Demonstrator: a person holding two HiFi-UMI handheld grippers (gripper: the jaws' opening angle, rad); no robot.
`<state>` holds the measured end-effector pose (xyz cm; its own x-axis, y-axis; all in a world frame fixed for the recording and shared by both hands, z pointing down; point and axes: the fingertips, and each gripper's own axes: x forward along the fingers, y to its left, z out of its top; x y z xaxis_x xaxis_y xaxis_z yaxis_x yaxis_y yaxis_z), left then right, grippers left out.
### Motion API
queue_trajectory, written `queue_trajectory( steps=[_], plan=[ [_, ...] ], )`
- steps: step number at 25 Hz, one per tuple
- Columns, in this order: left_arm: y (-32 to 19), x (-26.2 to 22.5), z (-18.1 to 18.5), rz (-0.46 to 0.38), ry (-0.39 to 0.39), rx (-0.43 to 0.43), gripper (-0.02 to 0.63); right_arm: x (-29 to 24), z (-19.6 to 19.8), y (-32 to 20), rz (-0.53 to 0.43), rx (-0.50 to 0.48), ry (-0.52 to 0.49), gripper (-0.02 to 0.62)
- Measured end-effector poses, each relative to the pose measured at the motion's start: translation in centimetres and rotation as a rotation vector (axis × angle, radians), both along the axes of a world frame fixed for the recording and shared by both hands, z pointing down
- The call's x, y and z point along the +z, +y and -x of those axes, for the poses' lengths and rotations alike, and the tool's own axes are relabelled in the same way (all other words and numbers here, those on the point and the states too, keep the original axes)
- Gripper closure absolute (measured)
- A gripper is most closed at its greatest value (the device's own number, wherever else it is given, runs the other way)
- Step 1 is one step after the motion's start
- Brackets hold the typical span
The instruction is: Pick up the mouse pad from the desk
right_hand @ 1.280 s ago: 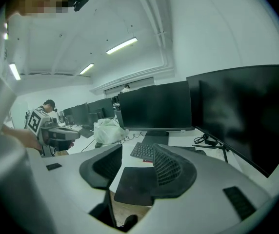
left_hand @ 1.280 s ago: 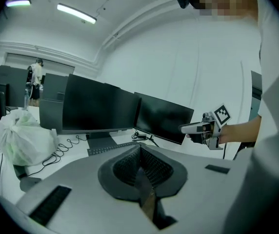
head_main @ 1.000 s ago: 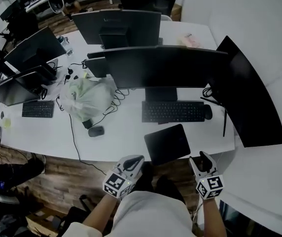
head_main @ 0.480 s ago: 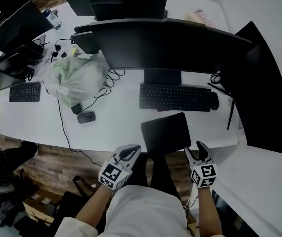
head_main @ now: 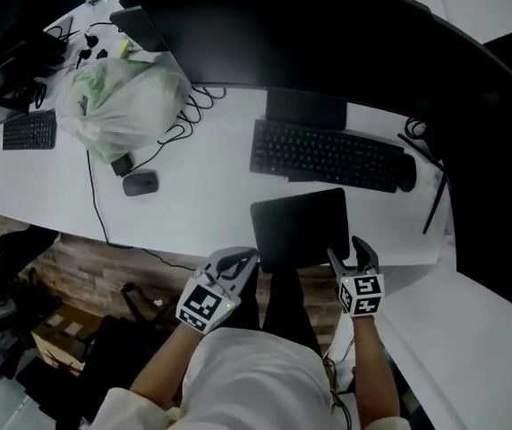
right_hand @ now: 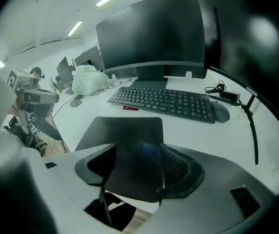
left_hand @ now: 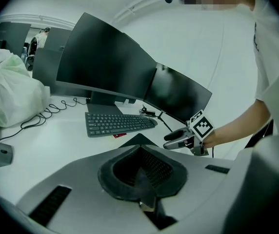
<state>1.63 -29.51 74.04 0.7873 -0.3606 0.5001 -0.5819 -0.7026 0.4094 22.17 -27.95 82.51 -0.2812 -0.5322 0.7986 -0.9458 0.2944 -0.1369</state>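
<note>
Black pad (head_main: 299,227) is lying at the counter (head_main: 193,218) edge, lower centre of the head view, with the right gripper (head_main: 346,253) at its lower right corner. Only the right gripper view is showing the jaws, just opening, spread around the pad's near edge without pressing. The left gripper (head_main: 238,262) is sitting clenched and empty, lower left.

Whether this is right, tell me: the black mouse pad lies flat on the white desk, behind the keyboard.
Wrong in one respect: the black mouse pad lies flat on the white desk in front of the keyboard, on the person's side, not behind it. The head view shows this.
</note>
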Motion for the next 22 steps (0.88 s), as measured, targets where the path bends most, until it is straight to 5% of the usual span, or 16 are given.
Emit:
queue_trajectory(
  steps=[9, 22],
  plan=[
    [0.0, 2.3, -1.6, 0.035, -0.016, -0.017, 0.591, 6.2, -0.7, 0.9, 0.132, -0.062, 0.034, 0.239],
    [0.5, 3.4, -1.0, 0.065, -0.031, -0.049, 0.591, 6.9, -0.1, 1.1, 0.121, -0.094, 0.109, 0.258]
  ],
)
